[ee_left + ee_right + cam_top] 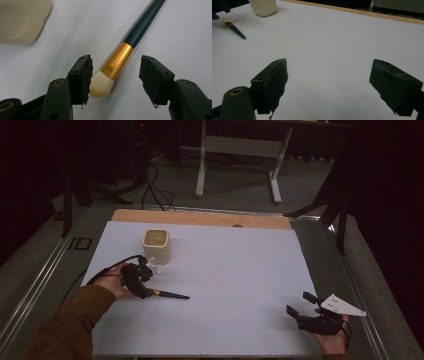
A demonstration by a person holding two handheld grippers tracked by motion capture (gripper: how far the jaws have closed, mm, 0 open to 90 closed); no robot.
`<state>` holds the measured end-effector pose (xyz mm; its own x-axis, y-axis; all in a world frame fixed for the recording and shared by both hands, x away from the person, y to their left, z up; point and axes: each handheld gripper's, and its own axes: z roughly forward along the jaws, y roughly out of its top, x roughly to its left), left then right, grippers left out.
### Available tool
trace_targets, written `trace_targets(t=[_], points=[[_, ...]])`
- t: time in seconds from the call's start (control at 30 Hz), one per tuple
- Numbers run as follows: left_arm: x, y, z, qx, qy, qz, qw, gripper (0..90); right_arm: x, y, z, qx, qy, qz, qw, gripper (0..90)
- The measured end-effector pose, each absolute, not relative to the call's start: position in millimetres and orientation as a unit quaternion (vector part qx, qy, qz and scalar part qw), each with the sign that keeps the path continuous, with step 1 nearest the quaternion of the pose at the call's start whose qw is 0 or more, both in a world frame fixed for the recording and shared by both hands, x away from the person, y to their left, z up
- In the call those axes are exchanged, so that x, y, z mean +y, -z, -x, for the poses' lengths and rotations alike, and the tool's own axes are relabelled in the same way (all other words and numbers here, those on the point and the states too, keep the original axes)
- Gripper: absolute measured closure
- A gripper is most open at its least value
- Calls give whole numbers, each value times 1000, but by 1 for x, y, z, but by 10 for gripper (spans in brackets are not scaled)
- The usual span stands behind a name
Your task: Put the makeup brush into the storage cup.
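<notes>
Left gripper view is where the action is: the left gripper (115, 75) has its two black jaws either side of a makeup brush (117, 62) lying flat on the white tabletop (180, 30). The cream bristle tip sits just beside the jaw at lower left of the frame, maybe brushing it, can't quite tell. The other jaw is well clear of the gold ferrule (117, 60), so nothing is clamped yet; the jaws stand apart with the brush between them. The dark handle runs off to the upper right, and a blurry beige holder (20, 20) fills the upper left corner.

From the high view, the same brush (167, 294) lies at centre left of the frame, the left gripper (141, 279) over its bristle end, and the beige square cup (157, 245) stands a little farther back. Lower right, the right gripper (300, 306) just rests near the table edge, jaws wide apart on nothing. Its own view agrees: bare table between the jaws, with brush and cup far off at upper left.

My read: this is the grab step, brush presumably headed for the cup. Next move needs the jaws squeezed onto the ferrule or bristle base, centred so the round handle doesn't roll or squirt out, then a lift and tilt upright.
</notes>
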<state>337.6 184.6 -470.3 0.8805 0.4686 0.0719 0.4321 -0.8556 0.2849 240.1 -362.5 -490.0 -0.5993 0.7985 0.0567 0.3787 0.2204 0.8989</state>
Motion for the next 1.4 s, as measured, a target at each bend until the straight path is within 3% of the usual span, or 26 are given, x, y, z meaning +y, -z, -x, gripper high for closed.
trace_targets(t=[0.43,1.0,1.27,1.4], points=[[176,487,-341,224,-55,-968,102,515,-363,490,-240,752,-486,-391,215,143],[180,486,-339,249,-61,-959,119,788,-362,491,-241,754,-486,-389,212,146],[186,496,-337,257,-47,-958,122,664,-362,491,-241,755,-485,-388,211,147],[183,502,-336,263,-45,-957,115,682,-361,491,-241,756,-484,-388,209,149]])
